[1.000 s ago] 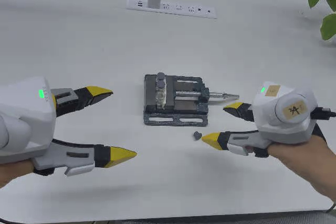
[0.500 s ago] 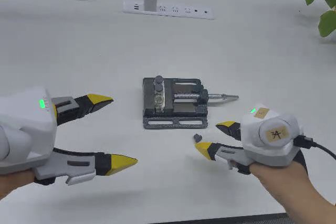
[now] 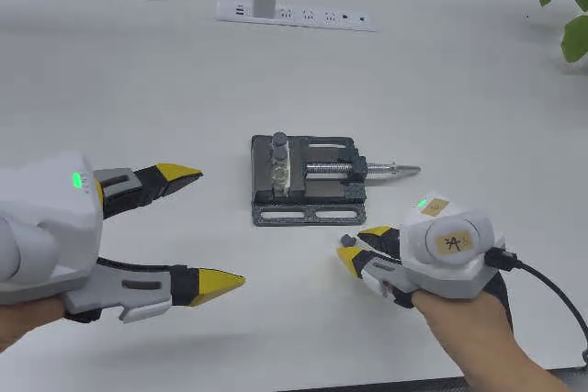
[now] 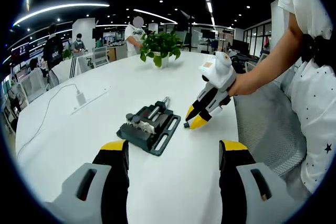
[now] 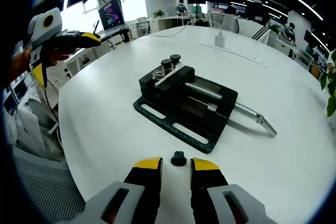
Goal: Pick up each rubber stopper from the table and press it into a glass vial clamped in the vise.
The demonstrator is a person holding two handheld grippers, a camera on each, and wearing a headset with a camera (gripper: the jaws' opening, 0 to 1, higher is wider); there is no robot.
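A small black rubber stopper (image 5: 178, 158) lies on the white table just in front of the black vise (image 5: 184, 103). My right gripper (image 5: 176, 163) is open, its yellow-tipped jaws drawn narrow, and the stopper sits between the tips without being pinched. In the head view the stopper (image 3: 346, 240) lies at the right gripper (image 3: 360, 245). The vise (image 3: 303, 181) clamps a row of glass vials (image 5: 167, 66); two carry dark stoppers and the nearest looks uncapped. My left gripper (image 3: 219, 225) hovers wide open and empty to the left of the vise.
A white power strip (image 3: 294, 14) with a plugged charger and cable lies at the back of the table. Green plant leaves (image 3: 570, 6) hang at the far right. The vise screw handle (image 3: 395, 170) sticks out to the right. The table's front edge runs close to my hands.
My right gripper has dropped and moved left toward the stopper, and its jaws have narrowed around it. The left gripper has hardly moved.
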